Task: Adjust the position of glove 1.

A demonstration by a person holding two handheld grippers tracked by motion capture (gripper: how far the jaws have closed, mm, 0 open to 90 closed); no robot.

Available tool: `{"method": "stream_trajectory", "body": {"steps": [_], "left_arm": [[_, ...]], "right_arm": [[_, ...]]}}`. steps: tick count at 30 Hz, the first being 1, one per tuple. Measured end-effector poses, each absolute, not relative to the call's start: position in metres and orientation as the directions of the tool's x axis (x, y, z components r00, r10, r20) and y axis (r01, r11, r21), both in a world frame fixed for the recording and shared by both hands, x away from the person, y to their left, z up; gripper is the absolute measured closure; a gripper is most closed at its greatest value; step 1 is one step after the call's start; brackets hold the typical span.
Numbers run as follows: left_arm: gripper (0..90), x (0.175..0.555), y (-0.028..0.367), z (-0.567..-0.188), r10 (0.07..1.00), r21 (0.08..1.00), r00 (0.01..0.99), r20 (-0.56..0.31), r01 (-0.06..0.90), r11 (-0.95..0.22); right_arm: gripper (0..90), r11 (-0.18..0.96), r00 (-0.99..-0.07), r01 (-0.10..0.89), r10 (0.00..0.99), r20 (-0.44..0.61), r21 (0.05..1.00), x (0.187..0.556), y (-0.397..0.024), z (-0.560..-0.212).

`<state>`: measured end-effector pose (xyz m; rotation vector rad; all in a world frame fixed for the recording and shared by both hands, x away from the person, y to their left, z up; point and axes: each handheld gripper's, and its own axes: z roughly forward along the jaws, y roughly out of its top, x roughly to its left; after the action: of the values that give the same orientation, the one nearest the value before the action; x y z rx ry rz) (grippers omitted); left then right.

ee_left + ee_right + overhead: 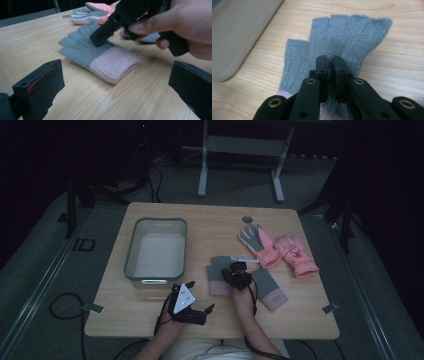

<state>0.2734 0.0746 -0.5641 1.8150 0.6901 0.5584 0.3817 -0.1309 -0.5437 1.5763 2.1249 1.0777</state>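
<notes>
A grey knit fingerless glove with a pink cuff point(216, 281) point(100, 58) point(347, 32) lies flat on the wooden table, fingers pointing away from me. My right gripper point(235, 268) point(331, 61) point(100, 40) is down on its palm, jaws together and pinching a fold of the grey knit, which puckers toward the tips. Its matching glove point(270, 289) lies just to the right. My left gripper point(206, 314) point(115, 83) rests near the front edge with its jaws wide apart and nothing between them, facing the cuff.
A grey plastic bin point(130, 250) point(237, 30) stands at the table's left, close to the glove. Two pink and grey padded gloves point(260, 245) point(296, 256) lie at the back right. A dark round mark point(247, 219) sits near the far edge.
</notes>
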Motion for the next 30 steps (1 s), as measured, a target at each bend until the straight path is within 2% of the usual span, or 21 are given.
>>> {"method": "stream_trajectory", "body": {"steps": [5, 8, 9, 10, 11, 15, 17, 19, 20, 24, 26, 30], "left_arm": [[0.0, 0.273, 0.074, -0.564, 0.685, 0.943, 0.726, 0.050, 0.191, -0.271], [0.0, 0.274, 0.075, -0.564, 0.686, 0.944, 0.726, 0.048, 0.191, -0.268], [0.0, 0.274, 0.075, -0.564, 0.686, 0.944, 0.726, 0.048, 0.191, -0.268], [0.0, 0.273, 0.074, -0.564, 0.686, 0.944, 0.726, 0.049, 0.191, -0.269], [0.0, 0.273, 0.074, -0.564, 0.686, 0.944, 0.726, 0.050, 0.190, -0.270], [0.0, 0.274, 0.075, -0.564, 0.685, 0.944, 0.727, 0.045, 0.193, -0.267], [0.0, 0.274, 0.075, -0.564, 0.685, 0.944, 0.727, 0.044, 0.194, -0.266], [0.0, 0.274, 0.075, -0.564, 0.685, 0.944, 0.727, 0.044, 0.194, -0.267], [0.0, 0.274, 0.075, -0.564, 0.685, 0.944, 0.727, 0.044, 0.194, -0.266], [0.0, 0.274, 0.075, -0.564, 0.685, 0.944, 0.728, 0.042, 0.196, -0.266], [0.0, 0.274, 0.074, -0.564, 0.685, 0.945, 0.727, 0.041, 0.195, -0.264], [0.0, 0.274, 0.074, -0.564, 0.687, 0.945, 0.726, 0.044, 0.193, -0.265]], "right_arm": [[81.1, 0.123, -0.350, 0.705, 0.917, 0.192, 0.699, 0.383, -0.129, -0.552], [73.8, 0.123, -0.347, 0.696, 0.920, 0.181, 0.708, 0.382, -0.128, -0.554], [73.8, 0.123, -0.347, 0.696, 0.920, 0.181, 0.708, 0.382, -0.128, -0.554], [67.2, 0.129, -0.353, 0.692, 0.919, 0.177, 0.710, 0.382, -0.127, -0.552], [65.1, 0.140, -0.361, 0.683, 0.918, 0.165, 0.716, 0.382, -0.128, -0.549], [62.9, 0.192, -0.489, 0.658, 0.844, 0.220, 0.728, 0.390, -0.140, -0.534], [62.9, 0.254, -0.525, 0.632, 0.835, 0.163, 0.733, 0.391, -0.150, -0.525], [62.9, 0.265, -0.539, 0.624, 0.827, 0.160, 0.736, 0.391, -0.154, -0.522], [62.7, 0.326, -0.586, 0.585, 0.803, 0.110, 0.743, 0.390, -0.166, -0.513], [63.3, 0.364, -0.633, 0.553, 0.768, 0.094, 0.749, 0.387, -0.185, -0.503], [65.0, 0.432, -0.683, 0.503, 0.729, 0.038, 0.748, 0.384, -0.211, -0.493], [65.4, 0.480, -0.712, 0.475, 0.702, 0.002, 0.738, 0.383, -0.235, -0.487]]}}
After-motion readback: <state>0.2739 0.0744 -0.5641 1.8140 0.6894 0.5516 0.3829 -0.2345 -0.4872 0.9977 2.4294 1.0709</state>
